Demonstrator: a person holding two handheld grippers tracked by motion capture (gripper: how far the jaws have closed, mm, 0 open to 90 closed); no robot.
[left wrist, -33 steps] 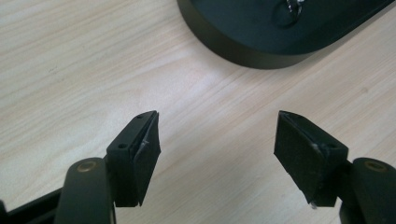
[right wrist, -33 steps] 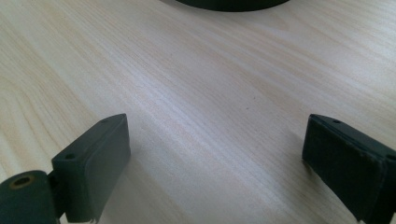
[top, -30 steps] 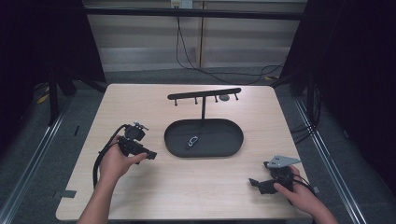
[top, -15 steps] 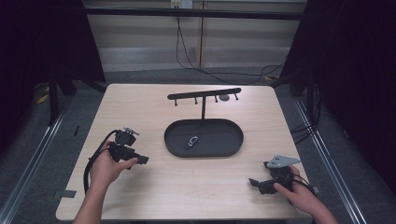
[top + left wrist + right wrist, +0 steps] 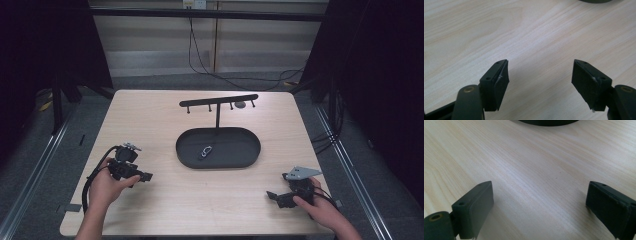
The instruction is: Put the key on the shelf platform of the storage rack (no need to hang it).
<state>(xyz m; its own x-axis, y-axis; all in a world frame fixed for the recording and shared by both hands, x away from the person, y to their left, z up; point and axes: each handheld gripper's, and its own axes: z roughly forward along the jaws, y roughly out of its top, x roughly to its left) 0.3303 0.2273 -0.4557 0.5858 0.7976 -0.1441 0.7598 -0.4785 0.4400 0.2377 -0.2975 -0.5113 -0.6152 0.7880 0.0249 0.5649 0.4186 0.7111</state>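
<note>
Landmark: the black oval tray (image 5: 250,152) at the middle of the worktop (image 5: 165,120).

Nearest the person, the right hand-held gripper (image 5: 272,195) is resting low over the worktop, near and to the right of the tray, its jaws pointing left. In the right gripper view its jaws are standing wide apart with bare wood between them, and the tray's rim (image 5: 546,122) is showing beyond.

The left hand-held gripper (image 5: 146,176) is hovering to the left of the tray, a little nearer than its front edge, its jaws pointing right. In the left gripper view its jaws are standing apart, nothing between them.

A small metal clip (image 5: 204,151) is lying inside the tray, left of centre, apart from both grippers.

From the tray's far side a post is rising, carrying a crossbar (image 5: 219,100) with pegs.
</note>
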